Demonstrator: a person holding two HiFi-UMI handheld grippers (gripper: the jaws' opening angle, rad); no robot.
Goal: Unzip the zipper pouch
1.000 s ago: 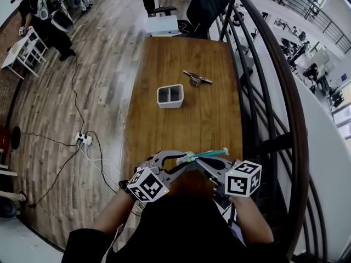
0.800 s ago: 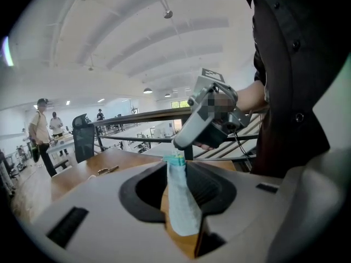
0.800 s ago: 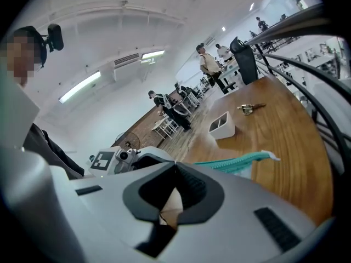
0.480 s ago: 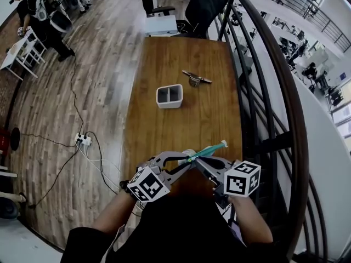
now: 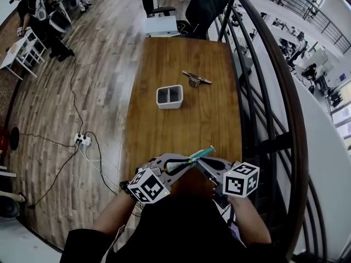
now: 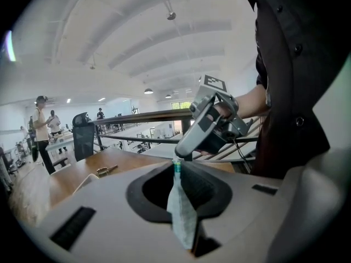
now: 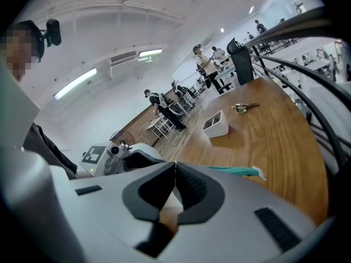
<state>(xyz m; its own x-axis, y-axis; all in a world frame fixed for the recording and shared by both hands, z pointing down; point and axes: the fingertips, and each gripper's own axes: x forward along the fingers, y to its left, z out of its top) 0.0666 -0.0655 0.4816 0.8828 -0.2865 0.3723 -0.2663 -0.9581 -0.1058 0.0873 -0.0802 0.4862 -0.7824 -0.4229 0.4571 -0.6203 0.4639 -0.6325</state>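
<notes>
Above the near end of the wooden table [image 5: 186,125], the zipper pouch [image 6: 181,215] is held clear of the tabletop between the two grippers. The left gripper [image 6: 176,170] is brought in from the table's left side, and its jaws are closing. Only a thin slit is left between them, and the pale fabric of the pouch is pinched in that slit, seen edge-on with its teal zipper end at the jaw tips. The right gripper [image 7: 174,167] is brought in from the table's right side, with its jaws pressed fully together. Its tip is seen meeting the teal zipper end of the pouch, but whether the pull is pinched there cannot be told. The teal zipper strip is seen running out past the jaws toward the table's right edge. Both grippers are carried by a person in a dark top at the table's near end.

Farther along, near the middle of the table, a white two-compartment box [image 5: 170,96] is set upright. Beyond it, toward the table's far end and slightly right, a small metal object [image 5: 196,79] is laid flat, well apart from the box. Past the table's far end, a black chair [image 5: 207,4] and a white case [image 5: 162,25] are seen. A dark railing [image 5: 258,81] is run along the table's right side, and a power strip [image 5: 83,140] with cables is seen on the wood floor to the table's left. People are seen standing far off beyond the table's far left corner.
</notes>
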